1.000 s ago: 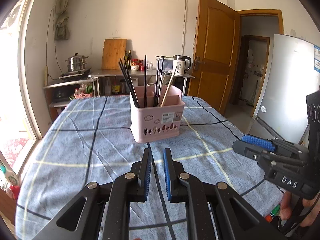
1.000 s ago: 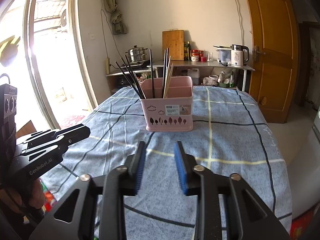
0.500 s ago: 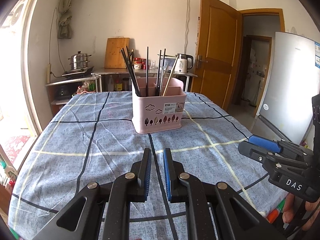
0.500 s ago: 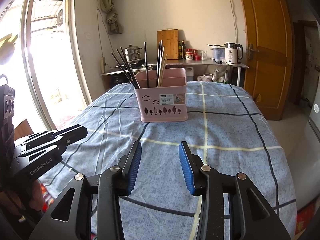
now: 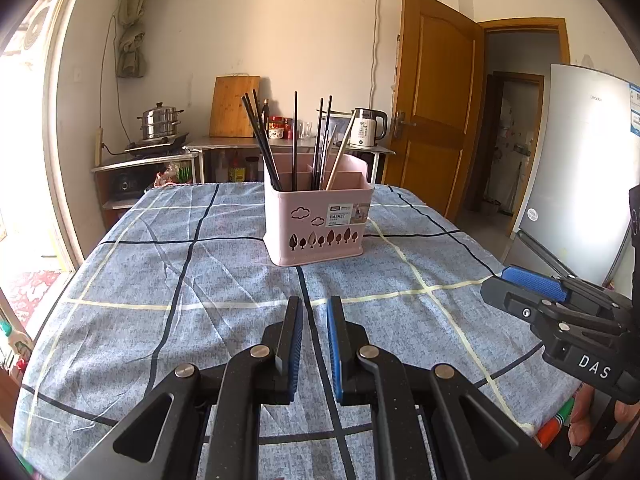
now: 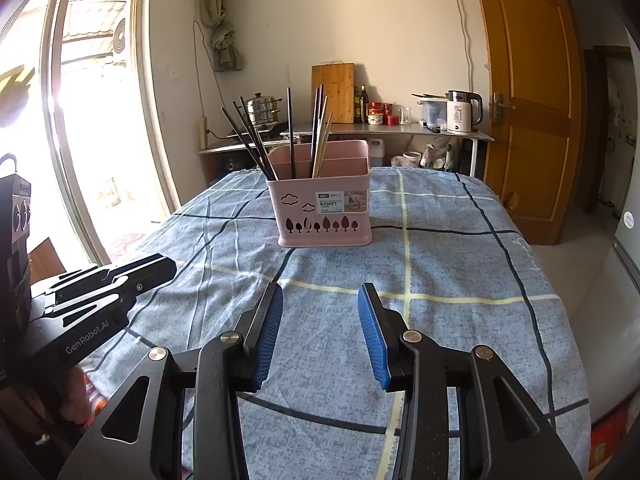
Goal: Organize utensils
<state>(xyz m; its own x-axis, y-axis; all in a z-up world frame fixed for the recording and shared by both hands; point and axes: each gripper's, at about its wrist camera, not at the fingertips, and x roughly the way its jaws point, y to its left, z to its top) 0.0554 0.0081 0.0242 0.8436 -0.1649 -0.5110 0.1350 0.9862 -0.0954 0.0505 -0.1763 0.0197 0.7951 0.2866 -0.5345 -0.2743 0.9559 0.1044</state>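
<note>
Two handheld grippers were held low over the near edge of a table under a blue checked tablecloth (image 5: 192, 280), both pointed at one pink plastic utensil basket (image 5: 318, 224) that stood upright near the middle of the cloth, well apart from either tool. Contents of basket: several black chopsticks (image 5: 262, 140) leaning left from its left end, further dark chopsticks upright near its middle, and one pale wooden chopstick (image 5: 340, 152) leaning right; all stood inside, and no loose utensil showed anywhere on the cloth. Left gripper (image 5: 314, 344): jaws narrowed to a slim gap, nothing between them. Right gripper (image 6: 320, 332): jaws spread wide, nothing between them. Condition of task, as a judgement: the scene fitted either chopsticks awaiting sorting among the basket's compartments or a sort already finished with both tools drawn back; the dividers were only partly visible, so which compartment held what could not be told. Handling note: should a chopstick need lifting, grip it high on the shaft, pads square across it, and draw it straight up, since the basket looked light and a sideways pull might tip it.
</note>
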